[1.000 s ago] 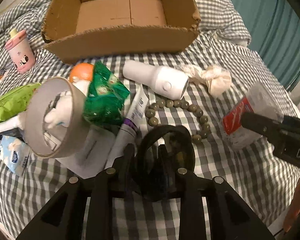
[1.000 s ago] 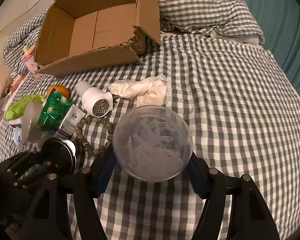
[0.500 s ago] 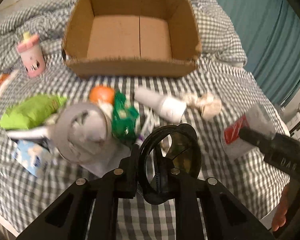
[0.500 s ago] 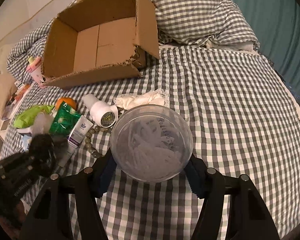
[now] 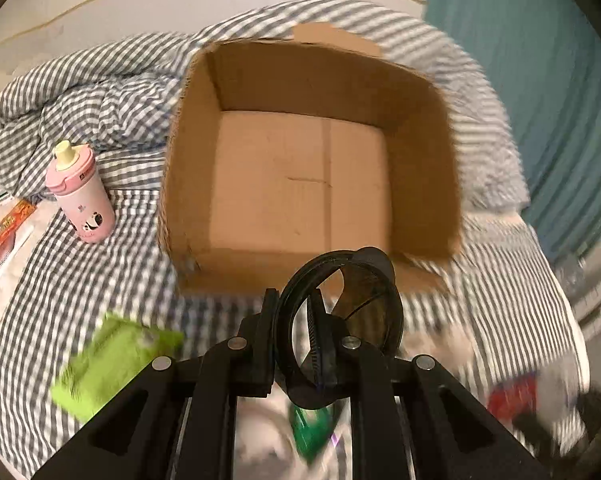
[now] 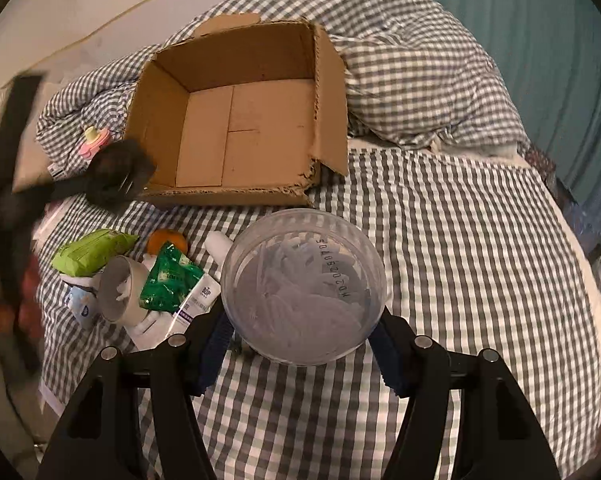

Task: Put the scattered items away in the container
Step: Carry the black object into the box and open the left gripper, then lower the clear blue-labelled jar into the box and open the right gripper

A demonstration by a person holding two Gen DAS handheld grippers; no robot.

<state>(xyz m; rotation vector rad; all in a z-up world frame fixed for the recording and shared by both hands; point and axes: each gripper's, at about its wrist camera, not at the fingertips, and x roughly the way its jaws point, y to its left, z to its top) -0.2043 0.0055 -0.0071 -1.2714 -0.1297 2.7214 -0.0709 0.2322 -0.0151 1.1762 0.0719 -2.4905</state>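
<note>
An open, empty cardboard box (image 5: 308,184) stands on the checked bedspread; it also shows in the right wrist view (image 6: 236,136). My left gripper (image 5: 296,320) is shut on a black round ring-shaped object (image 5: 340,320) and holds it in the air just before the box's near wall. It appears blurred beside the box's left side in the right wrist view (image 6: 116,176). My right gripper (image 6: 300,332) is shut on a clear round plastic tub (image 6: 304,284) with pale contents, held above the bed, short of the box.
A pink sippy cup (image 5: 80,196) stands left of the box. A green packet (image 6: 92,250), a grey tape roll (image 6: 118,288), a green sachet (image 6: 168,280), an orange (image 6: 166,240), a white tube (image 6: 196,300) and a white bottle (image 6: 216,244) lie in front of the box. A pillow (image 6: 420,80) lies behind.
My left gripper has lifted the black ring off the bed and carried it forward to the box's near wall. My right gripper has raised the tub and moved slightly toward the box.
</note>
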